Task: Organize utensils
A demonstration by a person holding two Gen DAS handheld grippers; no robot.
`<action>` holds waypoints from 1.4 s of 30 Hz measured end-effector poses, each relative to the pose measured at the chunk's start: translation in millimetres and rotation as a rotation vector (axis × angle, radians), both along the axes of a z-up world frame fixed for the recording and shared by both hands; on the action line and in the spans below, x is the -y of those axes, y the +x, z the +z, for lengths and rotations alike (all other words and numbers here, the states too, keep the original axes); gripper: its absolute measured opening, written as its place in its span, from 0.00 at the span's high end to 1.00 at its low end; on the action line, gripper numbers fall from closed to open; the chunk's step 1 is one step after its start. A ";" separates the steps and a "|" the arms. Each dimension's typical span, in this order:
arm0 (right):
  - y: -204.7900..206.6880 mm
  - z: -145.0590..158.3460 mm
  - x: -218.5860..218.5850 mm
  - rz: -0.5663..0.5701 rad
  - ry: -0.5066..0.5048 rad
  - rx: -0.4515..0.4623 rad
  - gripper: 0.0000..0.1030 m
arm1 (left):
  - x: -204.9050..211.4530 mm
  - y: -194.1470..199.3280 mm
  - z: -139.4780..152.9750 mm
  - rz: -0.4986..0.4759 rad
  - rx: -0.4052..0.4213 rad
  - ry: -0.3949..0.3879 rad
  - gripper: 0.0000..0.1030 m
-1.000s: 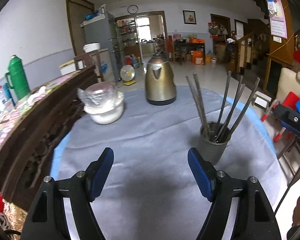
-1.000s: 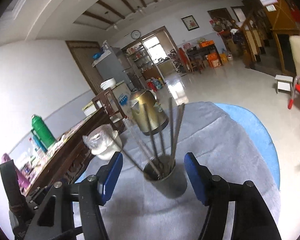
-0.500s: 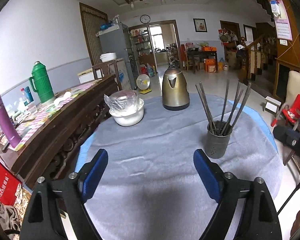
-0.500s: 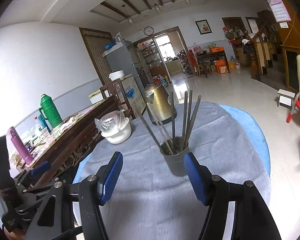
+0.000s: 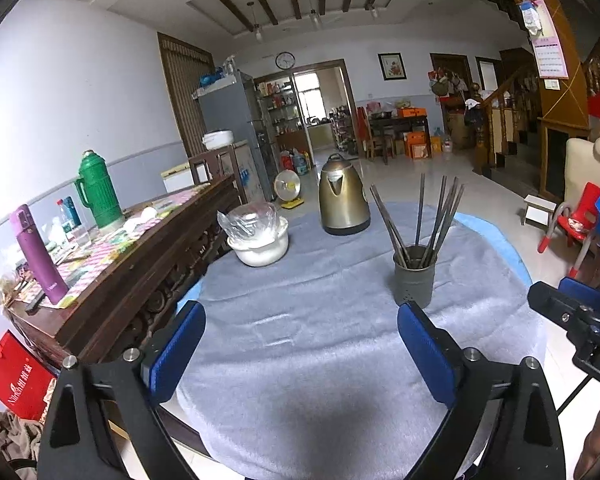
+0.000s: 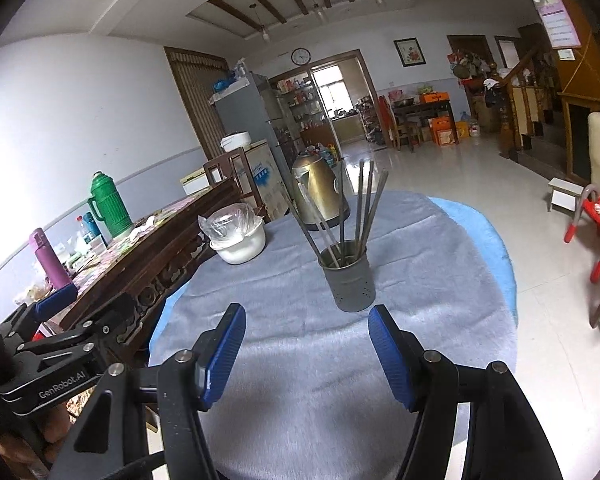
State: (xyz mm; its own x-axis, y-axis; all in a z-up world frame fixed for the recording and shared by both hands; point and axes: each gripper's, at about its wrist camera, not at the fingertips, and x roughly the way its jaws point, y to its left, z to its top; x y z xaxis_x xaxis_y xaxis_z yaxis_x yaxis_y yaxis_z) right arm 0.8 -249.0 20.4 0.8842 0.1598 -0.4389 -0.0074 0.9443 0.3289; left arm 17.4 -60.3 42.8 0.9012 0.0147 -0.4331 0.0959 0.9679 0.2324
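Our left gripper (image 5: 300, 344) hangs over the grey cloth (image 5: 300, 360), jaws widening with nothing between them. Our right gripper (image 6: 306, 346) is parted and empty too. Ahead of both, slightly right of the left one, we see the grey holder (image 5: 414, 280) standing upright, full of chopsticks (image 5: 420, 212); beyond it are a kettle (image 5: 342, 200) and a covered bowl (image 5: 260, 240).
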 end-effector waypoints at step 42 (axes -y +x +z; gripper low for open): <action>-31.2 6.7 -30.8 -0.080 -0.098 -0.054 0.34 | -33.3 -24.9 0.0 0.068 0.012 -0.010 0.05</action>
State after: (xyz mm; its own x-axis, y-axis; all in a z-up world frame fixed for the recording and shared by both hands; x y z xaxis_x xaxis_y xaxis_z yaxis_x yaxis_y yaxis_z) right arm -30.4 -218.1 27.0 0.8671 0.0438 -0.4962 0.0844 0.9688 0.2330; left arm -7.6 -27.0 42.7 0.9034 0.0713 -0.4228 0.0275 0.9744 0.2232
